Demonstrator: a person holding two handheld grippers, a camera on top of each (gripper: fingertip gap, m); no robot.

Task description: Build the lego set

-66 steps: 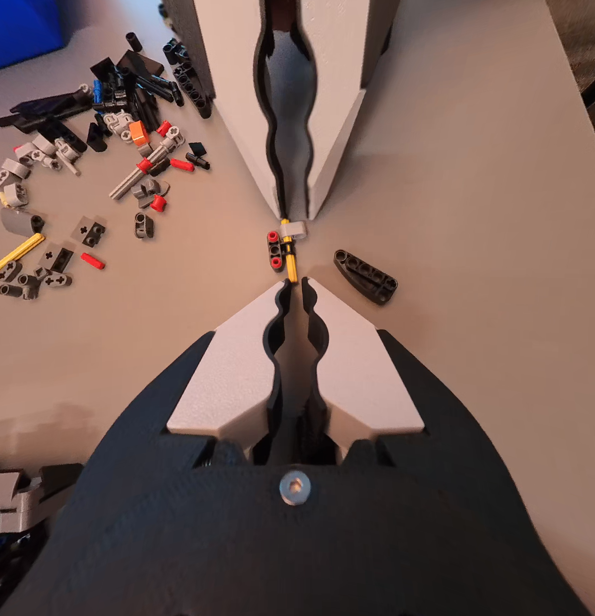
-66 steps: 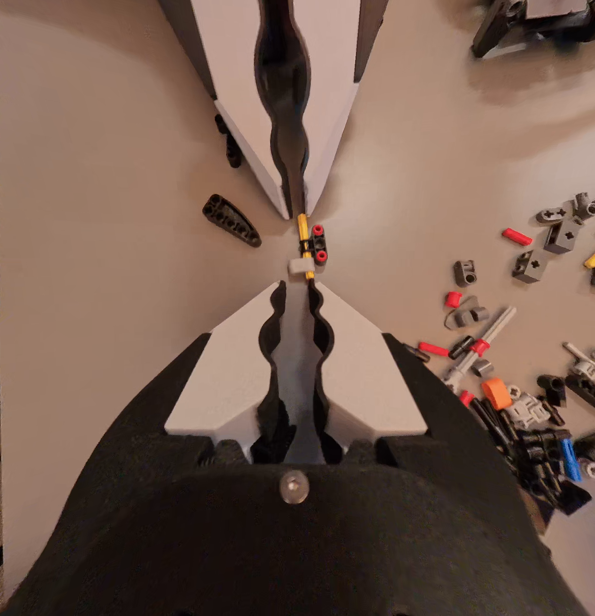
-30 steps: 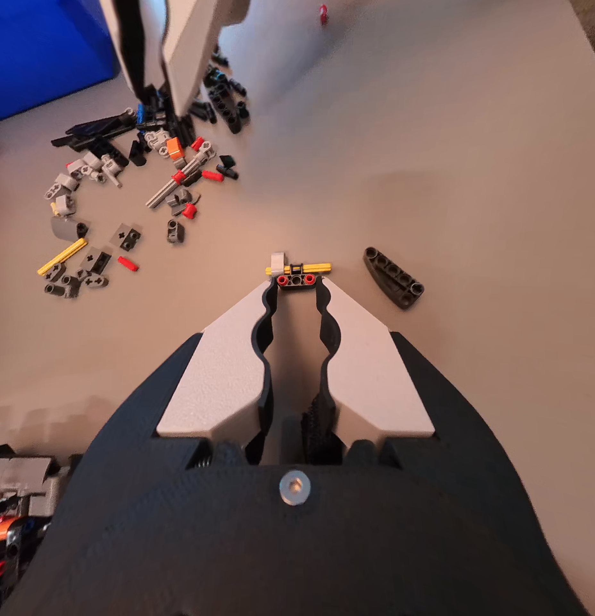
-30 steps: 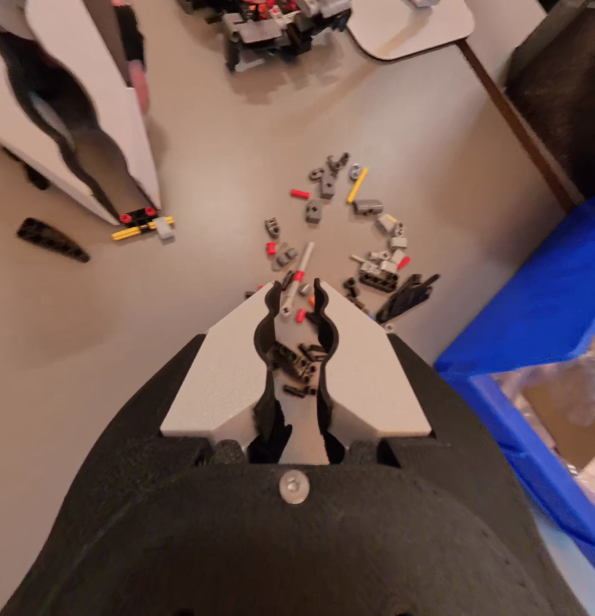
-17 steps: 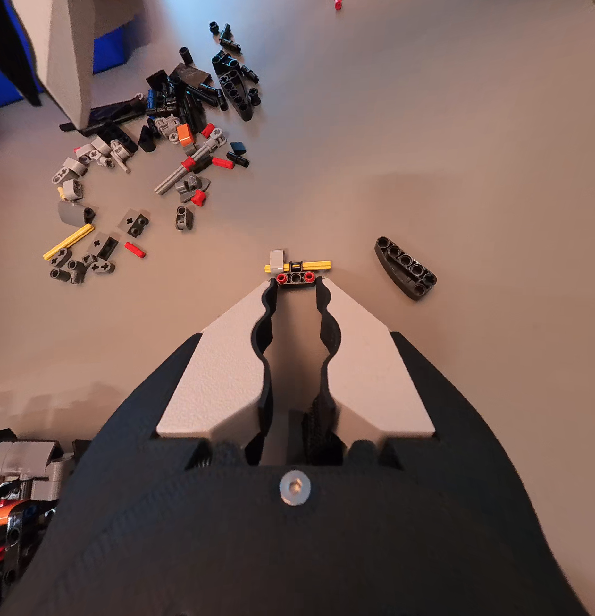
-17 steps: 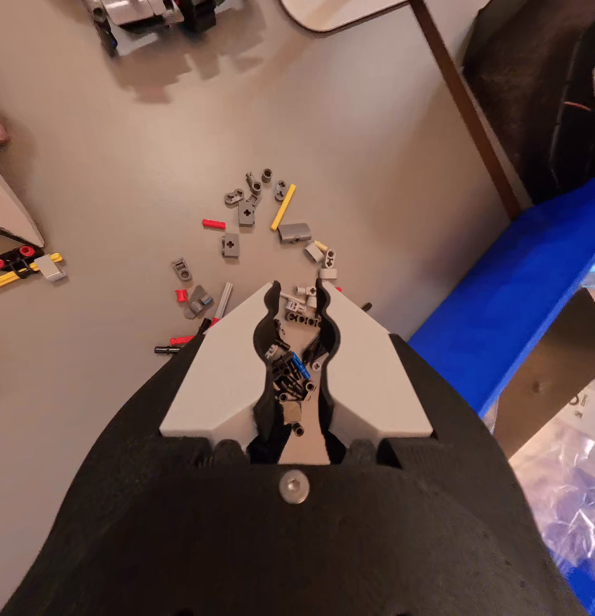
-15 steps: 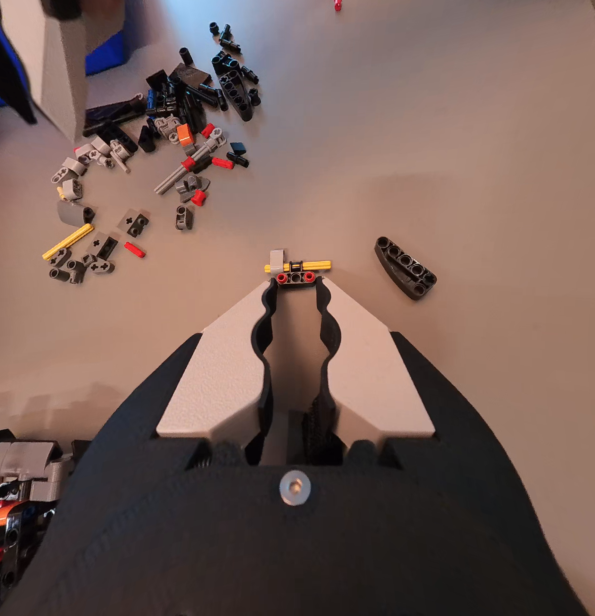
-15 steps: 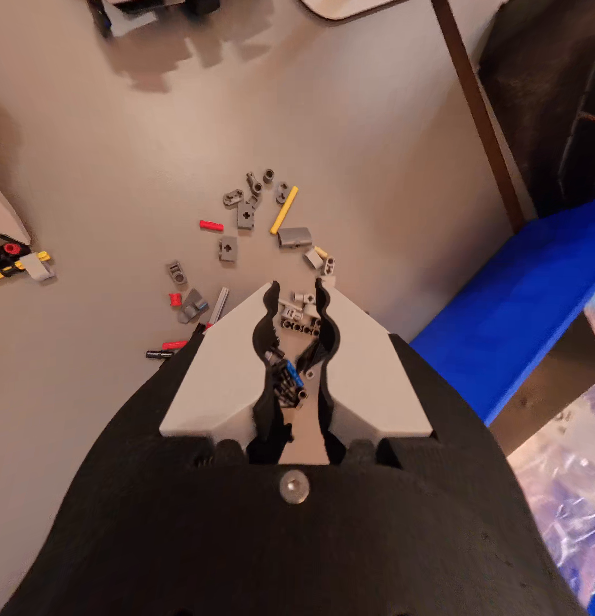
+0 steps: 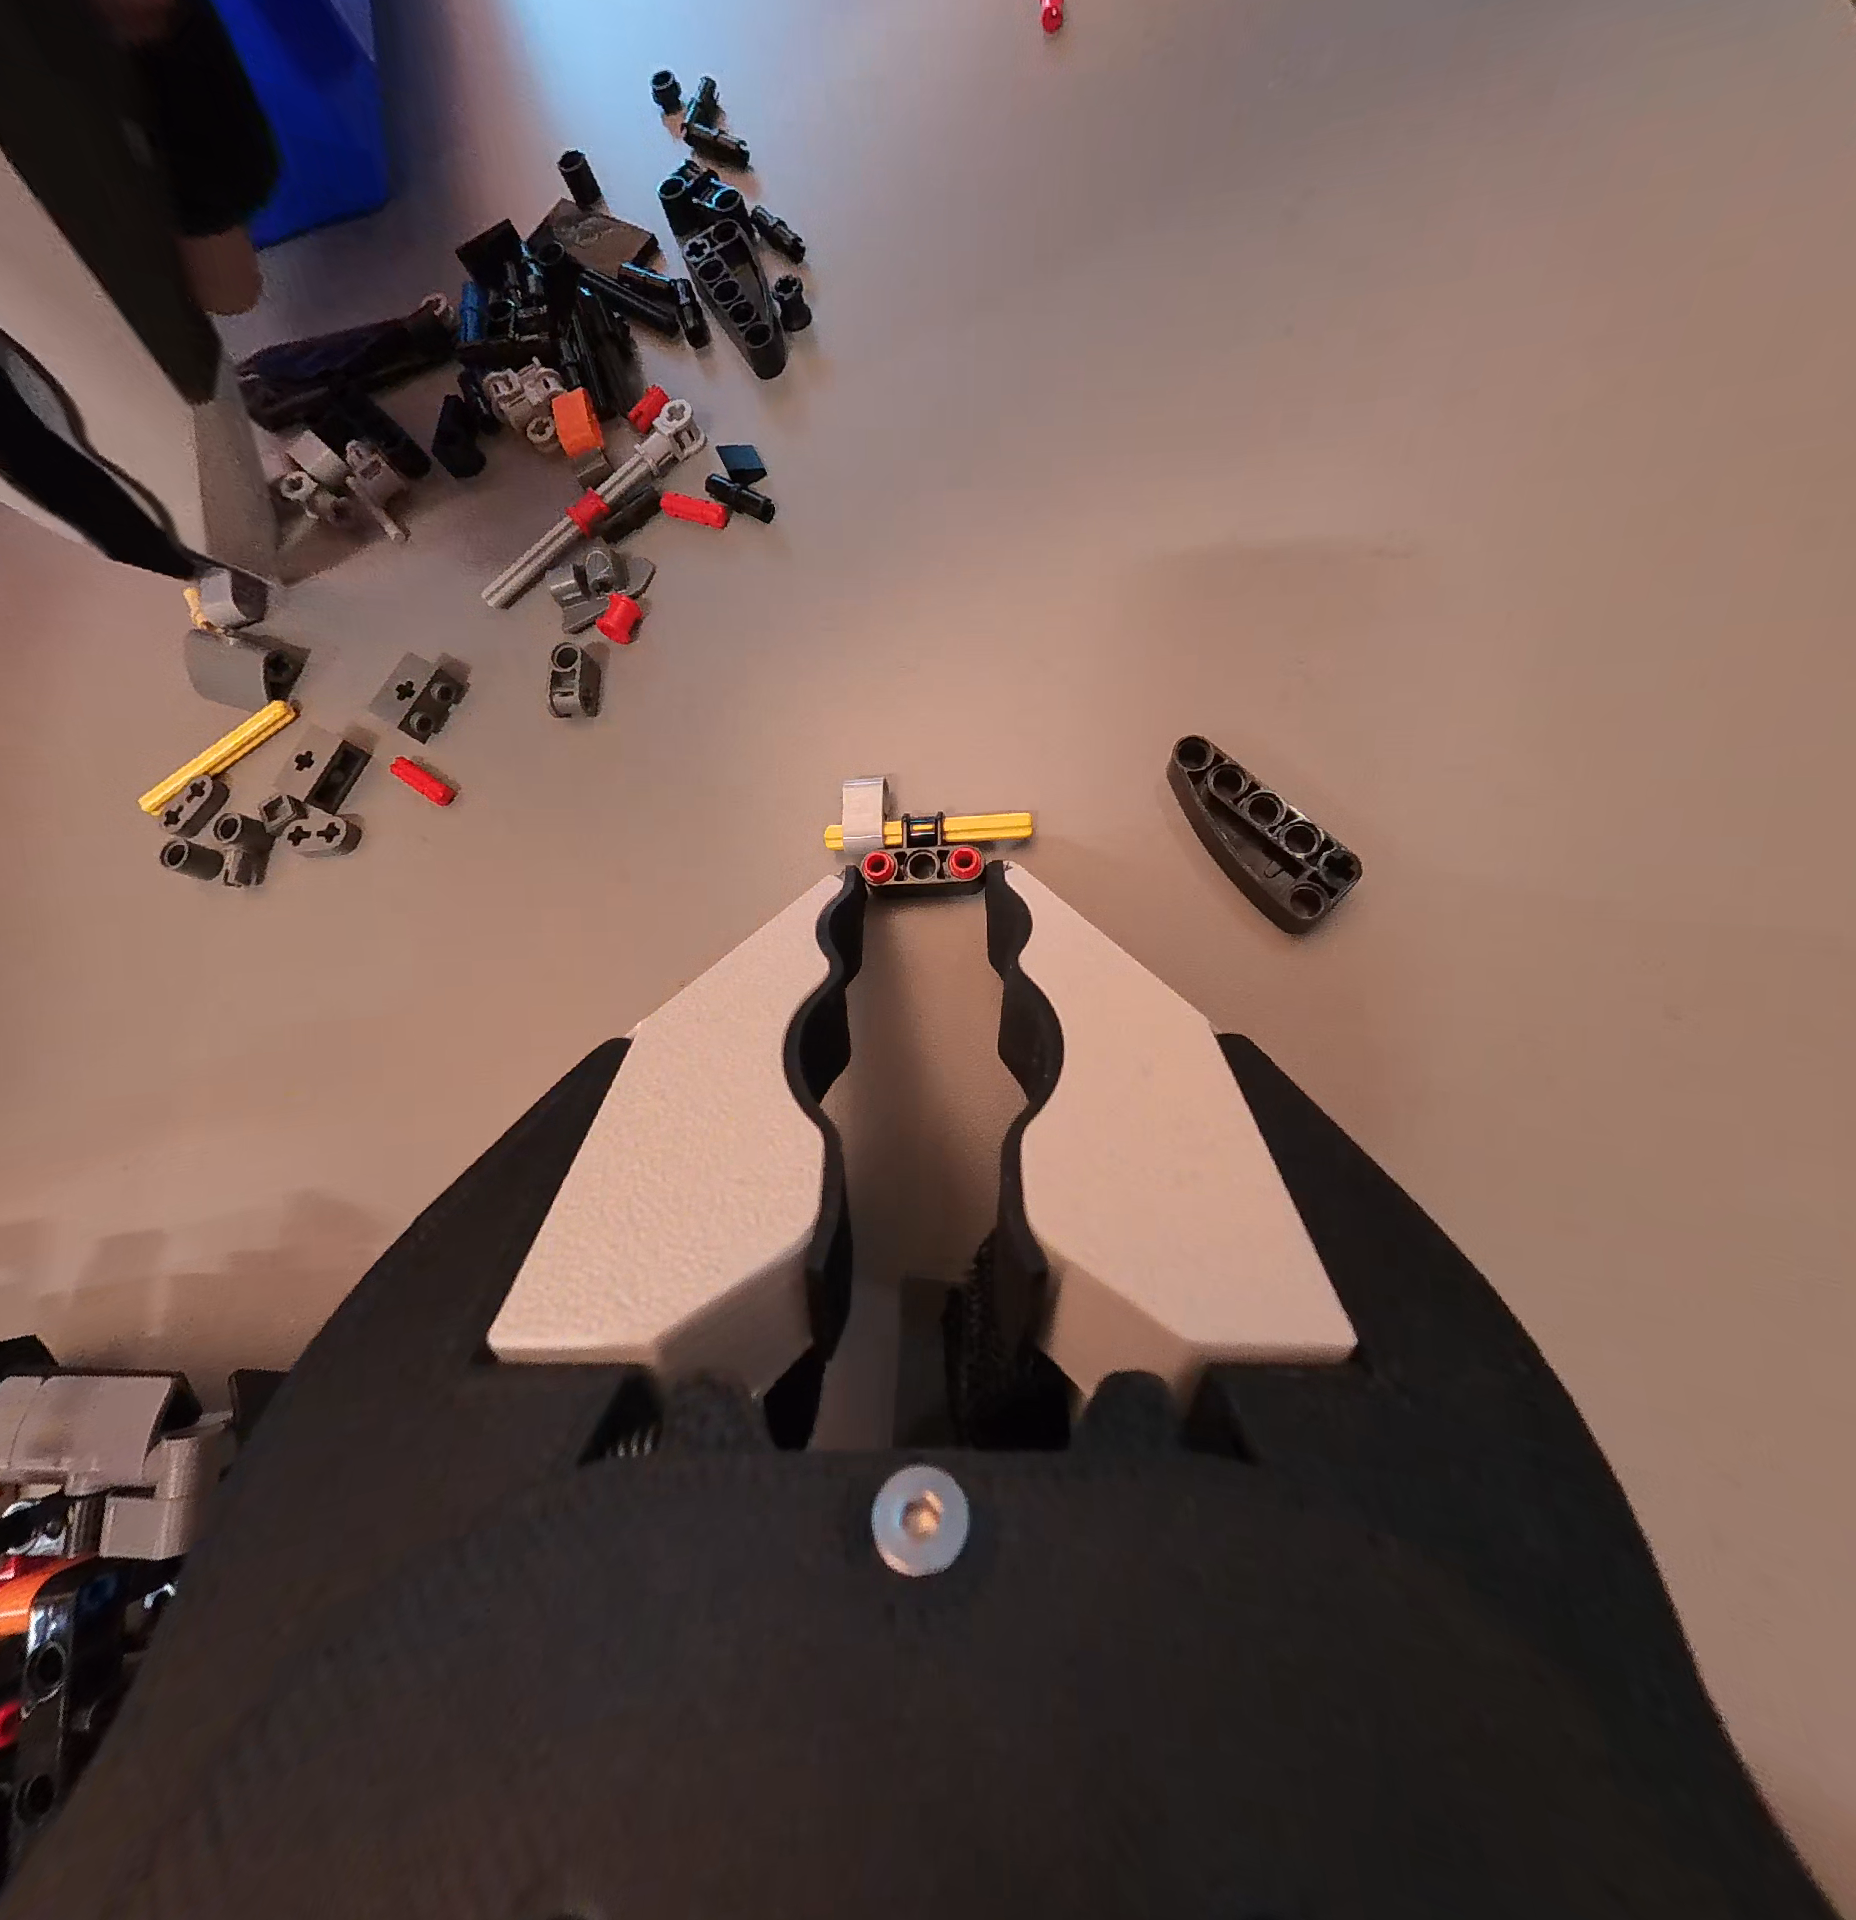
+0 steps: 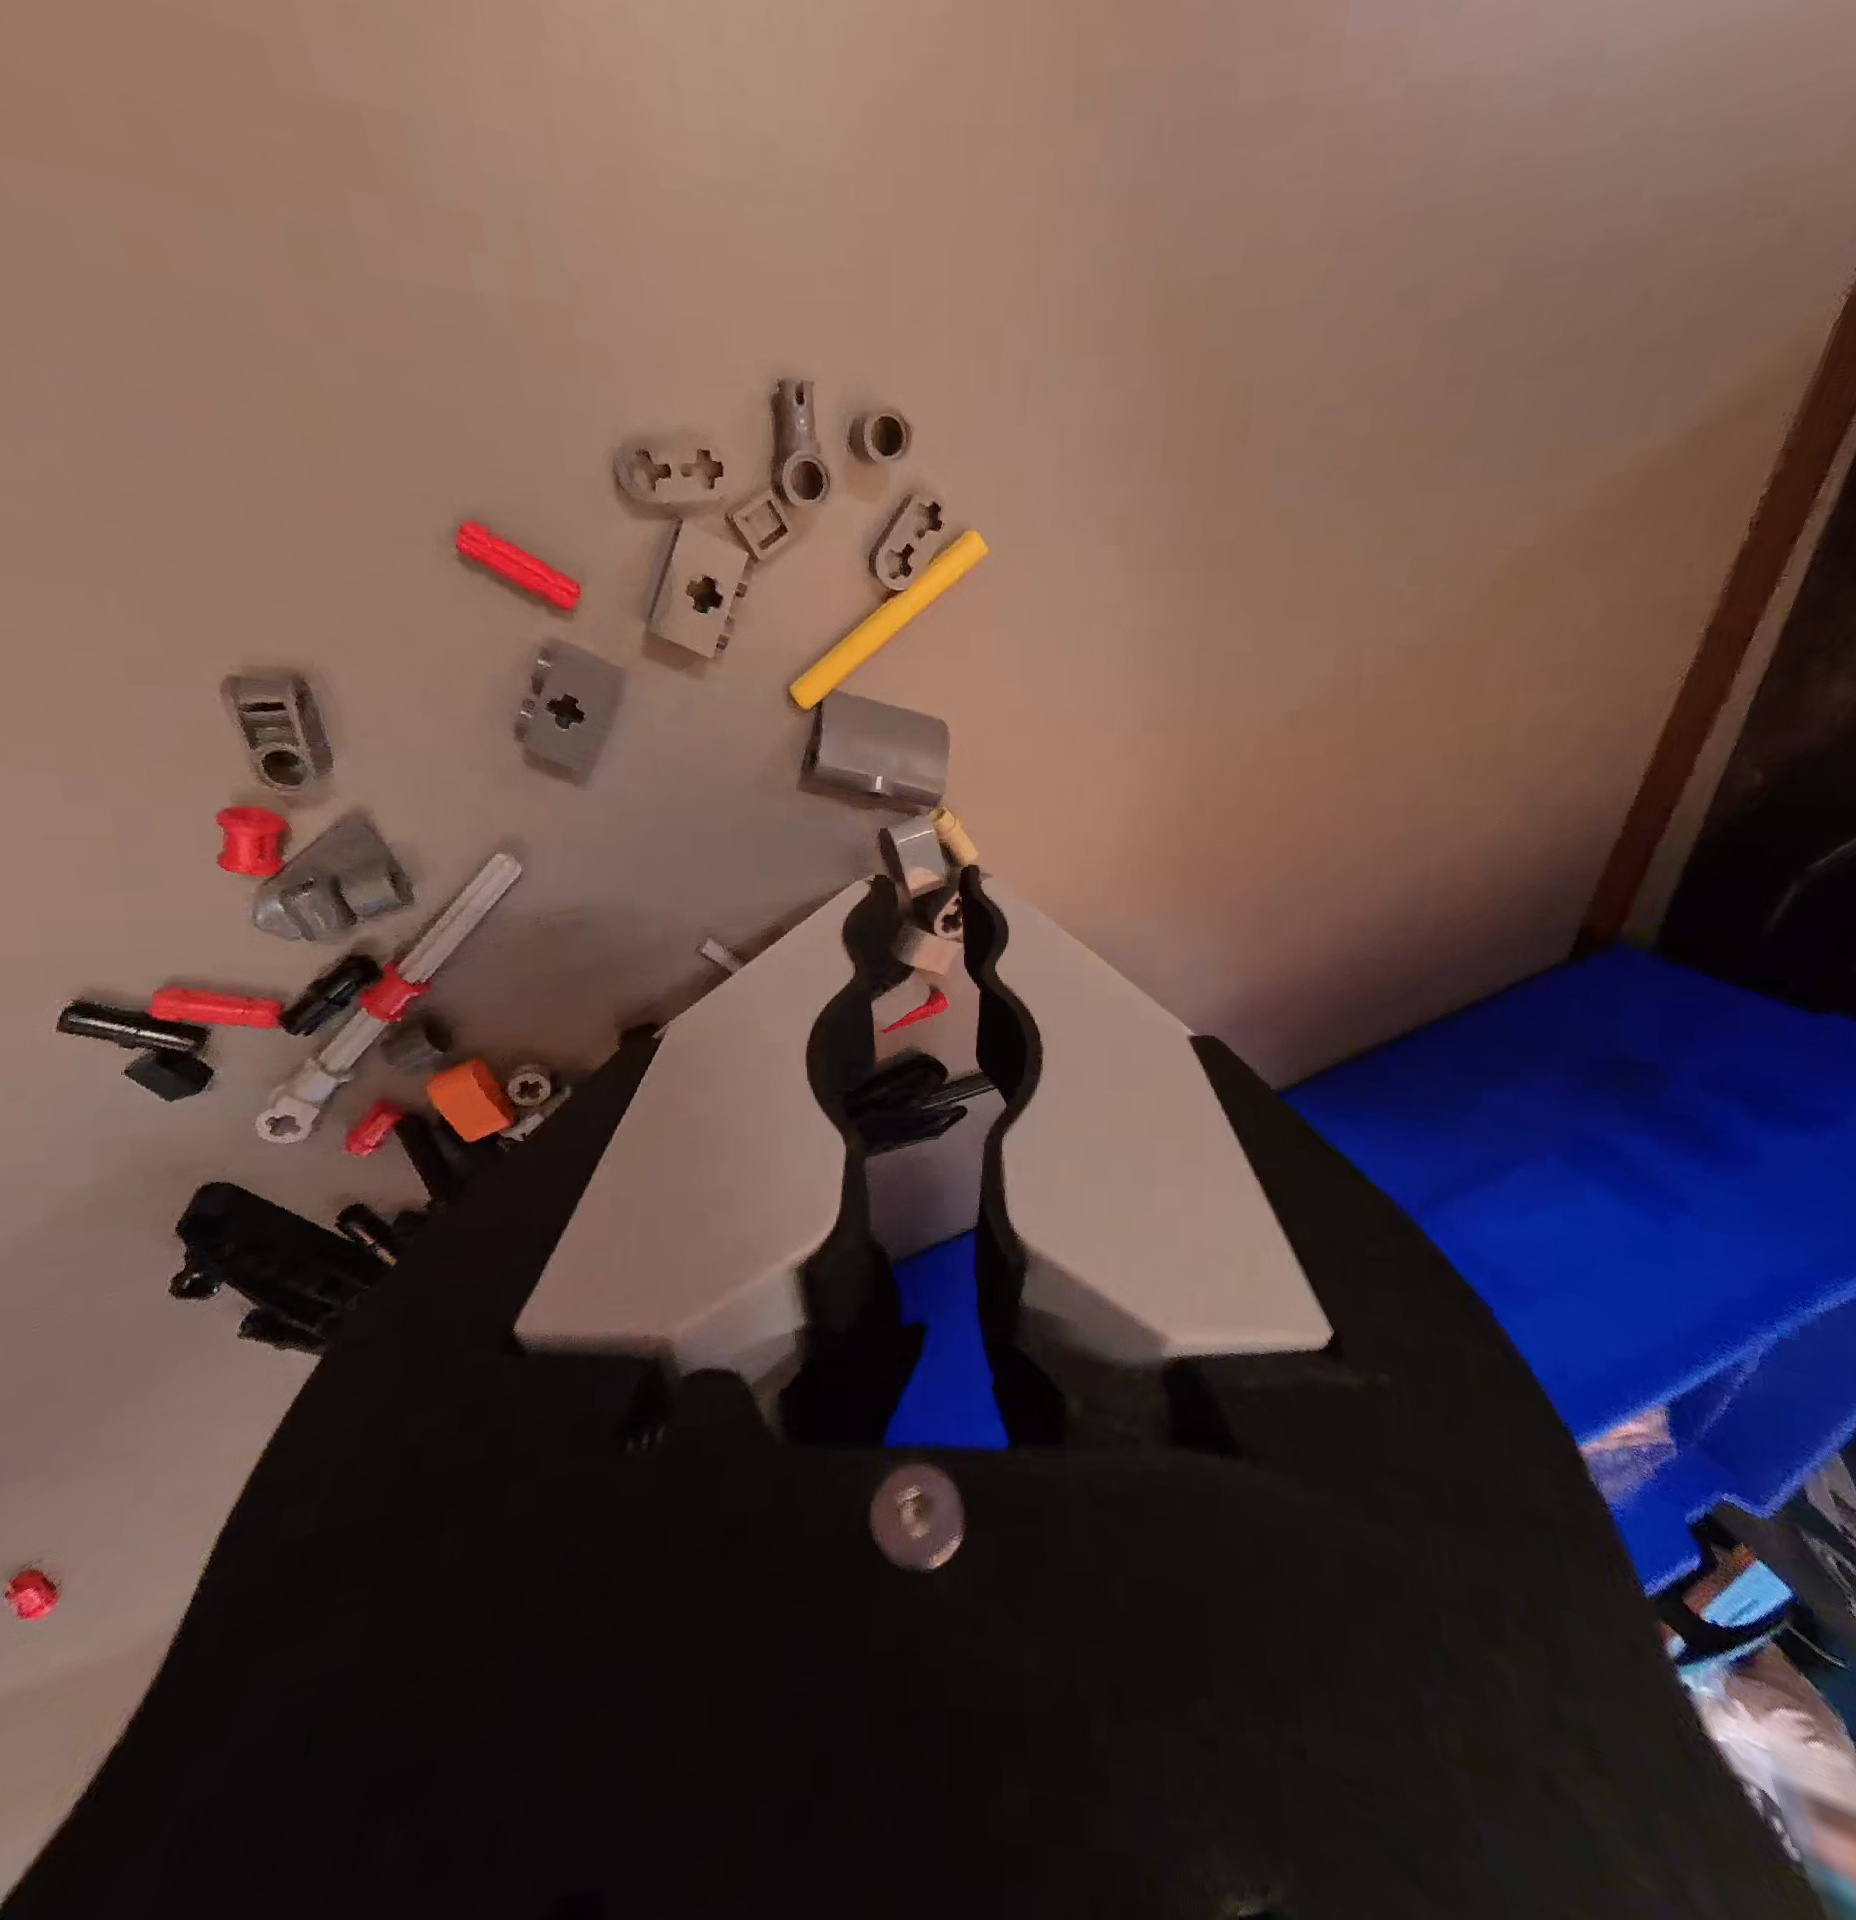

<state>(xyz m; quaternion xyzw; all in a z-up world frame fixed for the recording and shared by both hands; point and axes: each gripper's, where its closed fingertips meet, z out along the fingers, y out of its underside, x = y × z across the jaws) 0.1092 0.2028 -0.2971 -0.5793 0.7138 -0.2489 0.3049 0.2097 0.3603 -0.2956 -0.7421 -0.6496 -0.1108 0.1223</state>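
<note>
My left gripper (image 9: 924,883) is shut on a small assembly: a short black beam with two red pins (image 9: 922,868), joined to a yellow axle (image 9: 981,827) that carries a light grey connector (image 9: 864,805). It holds this low over the tan table. My right gripper (image 10: 919,899) is down at the edge of the loose parts, its jaws narrowed on a small grey connector (image 10: 929,930). A second grey piece with a tan pin (image 10: 916,847) lies just past the tips. The right gripper also shows at the far left of the left wrist view (image 9: 212,582).
A curved black beam (image 9: 1262,831) lies right of the assembly. Loose black, grey and red parts (image 9: 550,343) spread at the upper left, with a grey curved panel (image 10: 877,748) and a yellow axle (image 10: 888,618). A blue bin (image 10: 1578,1143) stands by the table edge. A partly built model (image 9: 62,1475) sits at the lower left. Left tips to right tips: about 20 centimeters. From the left gripper's tips to the partly built model (image 9: 62,1475) is close to 15 centimeters.
My right gripper left the assembly, swung over to the loose parts, came down and narrowed on a small grey connector. My left gripper turned the assembly crosswise and has since held still.
</note>
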